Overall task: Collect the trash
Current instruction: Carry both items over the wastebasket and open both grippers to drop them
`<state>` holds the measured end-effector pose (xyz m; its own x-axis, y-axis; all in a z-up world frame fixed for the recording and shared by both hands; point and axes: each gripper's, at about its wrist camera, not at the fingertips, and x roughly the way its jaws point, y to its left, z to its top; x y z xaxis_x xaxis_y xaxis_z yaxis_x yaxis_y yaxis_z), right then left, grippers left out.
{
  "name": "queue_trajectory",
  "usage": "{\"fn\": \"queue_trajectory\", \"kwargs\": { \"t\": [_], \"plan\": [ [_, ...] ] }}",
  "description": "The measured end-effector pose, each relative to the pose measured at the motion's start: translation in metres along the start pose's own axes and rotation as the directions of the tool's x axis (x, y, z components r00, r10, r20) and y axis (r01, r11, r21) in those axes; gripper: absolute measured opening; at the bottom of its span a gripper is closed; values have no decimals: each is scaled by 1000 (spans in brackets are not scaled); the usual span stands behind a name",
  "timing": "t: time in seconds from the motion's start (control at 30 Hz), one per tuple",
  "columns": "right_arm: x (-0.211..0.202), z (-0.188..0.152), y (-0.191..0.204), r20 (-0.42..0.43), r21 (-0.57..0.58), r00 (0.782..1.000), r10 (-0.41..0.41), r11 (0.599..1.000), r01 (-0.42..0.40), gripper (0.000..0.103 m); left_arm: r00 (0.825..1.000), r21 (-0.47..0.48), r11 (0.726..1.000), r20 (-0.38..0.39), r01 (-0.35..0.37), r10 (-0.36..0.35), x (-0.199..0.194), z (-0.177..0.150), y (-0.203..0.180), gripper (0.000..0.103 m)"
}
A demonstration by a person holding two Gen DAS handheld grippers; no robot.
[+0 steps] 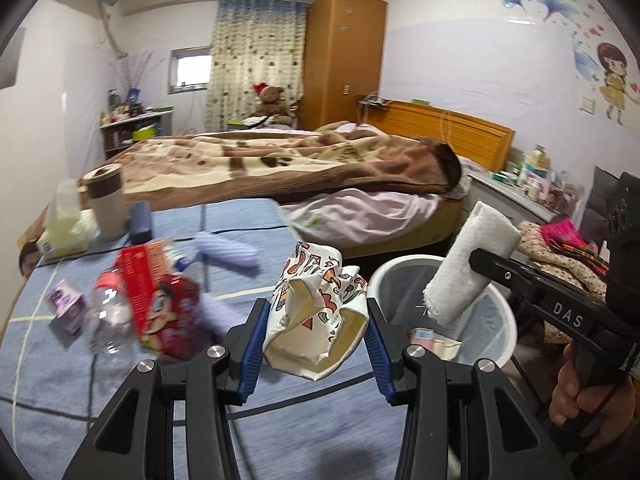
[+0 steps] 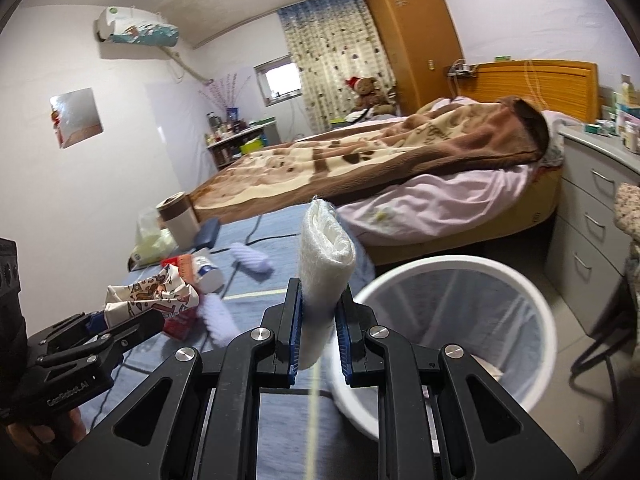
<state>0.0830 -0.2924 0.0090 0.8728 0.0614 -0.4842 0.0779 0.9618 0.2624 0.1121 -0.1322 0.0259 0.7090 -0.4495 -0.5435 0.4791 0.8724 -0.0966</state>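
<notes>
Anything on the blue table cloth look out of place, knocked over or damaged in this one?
Yes. A clear plastic bottle lies on its side among loose packaging, with a red carton tipped against it. The patterned paper cup in the left gripper is crushed. The white bin beside the table stands upright.

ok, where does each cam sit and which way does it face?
Left wrist: on the left tongs, looking along them and slightly down over the table at the bed; shows its fingers clamping a crushed paper cup, plus the right tongs and hand.
Right wrist: on the right tongs clamping a folded white tissue, beside the bin; left tongs at left.
Shared: bed, bin, cup, tissue.
</notes>
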Motion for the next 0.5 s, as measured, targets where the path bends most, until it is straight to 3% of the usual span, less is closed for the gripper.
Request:
{"fn": "queue_trajectory", "kwargs": {
  "t": [0.5],
  "plan": [
    [-1,-3,-52,-32,37,991,-130,991,131,16,988,103,984,-66,145,-138,50,11,-73,46]
  ]
}}
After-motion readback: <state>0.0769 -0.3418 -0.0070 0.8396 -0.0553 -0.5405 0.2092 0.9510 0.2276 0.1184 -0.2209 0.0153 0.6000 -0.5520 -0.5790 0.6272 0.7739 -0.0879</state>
